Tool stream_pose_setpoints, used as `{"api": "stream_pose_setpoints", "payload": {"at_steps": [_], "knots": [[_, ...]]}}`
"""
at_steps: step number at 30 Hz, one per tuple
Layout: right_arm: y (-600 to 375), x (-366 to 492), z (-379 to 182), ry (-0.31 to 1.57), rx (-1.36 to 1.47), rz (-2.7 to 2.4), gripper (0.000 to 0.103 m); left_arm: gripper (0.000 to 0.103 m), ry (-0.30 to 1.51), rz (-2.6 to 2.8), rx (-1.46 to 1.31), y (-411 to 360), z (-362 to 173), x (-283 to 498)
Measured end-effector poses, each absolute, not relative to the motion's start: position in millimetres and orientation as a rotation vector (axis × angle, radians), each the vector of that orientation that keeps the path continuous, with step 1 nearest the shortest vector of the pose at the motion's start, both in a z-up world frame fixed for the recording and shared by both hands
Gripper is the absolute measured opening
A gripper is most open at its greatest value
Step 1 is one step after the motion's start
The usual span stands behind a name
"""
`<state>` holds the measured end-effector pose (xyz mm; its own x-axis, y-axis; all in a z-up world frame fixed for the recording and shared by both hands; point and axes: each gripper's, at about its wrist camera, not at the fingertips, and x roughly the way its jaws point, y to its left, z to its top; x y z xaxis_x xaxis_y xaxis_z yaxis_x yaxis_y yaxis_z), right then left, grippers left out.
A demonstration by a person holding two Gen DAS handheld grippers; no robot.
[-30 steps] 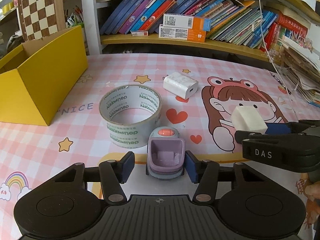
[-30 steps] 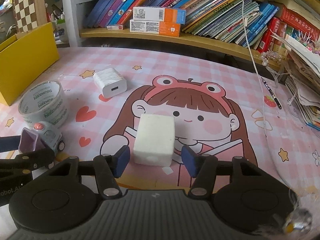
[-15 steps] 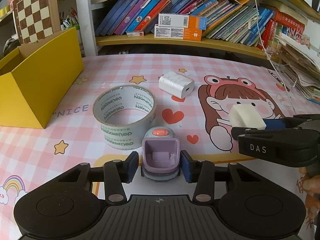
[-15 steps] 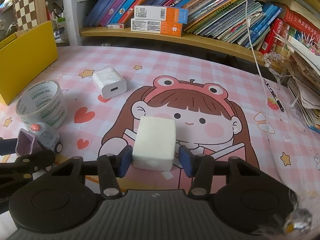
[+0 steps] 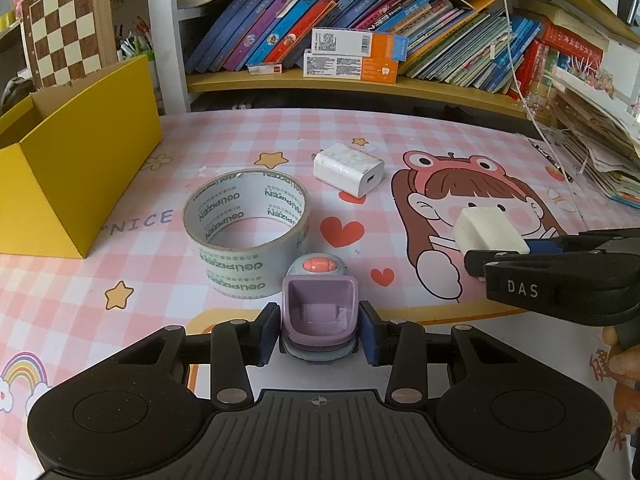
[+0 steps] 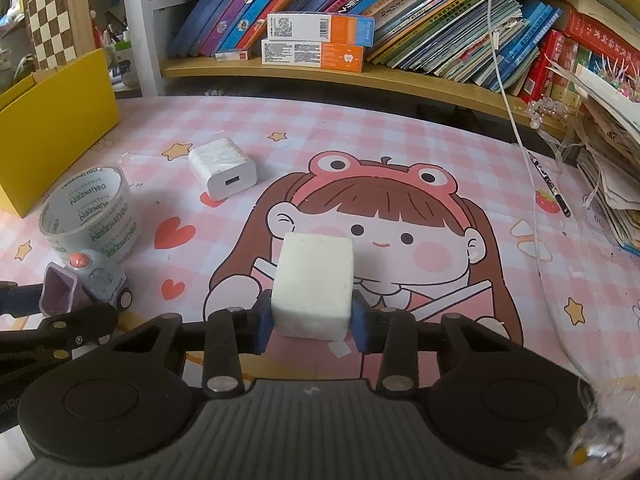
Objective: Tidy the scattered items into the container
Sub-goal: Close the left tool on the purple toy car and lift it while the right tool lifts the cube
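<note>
My left gripper is shut on a small purple and grey toy truck with an orange button, low over the table. The truck also shows in the right wrist view. My right gripper is shut on a white foam block, which also shows in the left wrist view. A roll of clear tape and a white charger lie on the pink mat. The yellow box stands open at the far left.
A bookshelf with leaning books and two orange-white cartons runs along the back edge. Stacked papers sit at the right. A white cable hangs down at the right. A chessboard stands behind the box.
Both grippers have closed from open onto their items: the left on the toy truck, the right on the foam block. Both views have risen slightly.
</note>
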<state>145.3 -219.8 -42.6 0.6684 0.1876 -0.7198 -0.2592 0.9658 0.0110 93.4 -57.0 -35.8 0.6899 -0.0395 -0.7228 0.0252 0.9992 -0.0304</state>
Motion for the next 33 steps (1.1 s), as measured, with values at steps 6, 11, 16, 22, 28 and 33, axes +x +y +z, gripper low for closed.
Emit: {"api": "stream_pose_setpoints", "payload": {"at_steps": [6, 11, 16, 22, 28, 33], "knots": [[-223.5, 139.3, -38.5, 0.816, -0.045, 0.268, 0.035, 0.039, 0.793, -0.044, -0.028, -54.1, -31.5, 89.5], [-225.0, 132.7, -33.6, 0.805, -0.031, 0.27, 0.034, 0.039, 0.78, -0.051, -0.023, -53.6, -27.7, 84.6], [-223.1, 123.6, -30.1, 0.795, -0.035, 0.284, 0.034, 0.039, 0.757, -0.052, -0.019, -52.3, -22.7, 78.5], [-219.4, 111.5, -27.3, 0.787, -0.048, 0.305, 0.034, 0.039, 0.737, -0.06, -0.013, -52.5, -17.8, 69.0], [-212.9, 100.0, -24.5, 0.779, -0.064, 0.33, 0.034, 0.039, 0.712, -0.064, -0.01, -51.1, -12.4, 58.1], [-205.2, 89.8, -20.8, 0.766, -0.077, 0.352, 0.034, 0.039, 0.692, -0.058, -0.012, -47.4, -7.8, 48.8]]}}
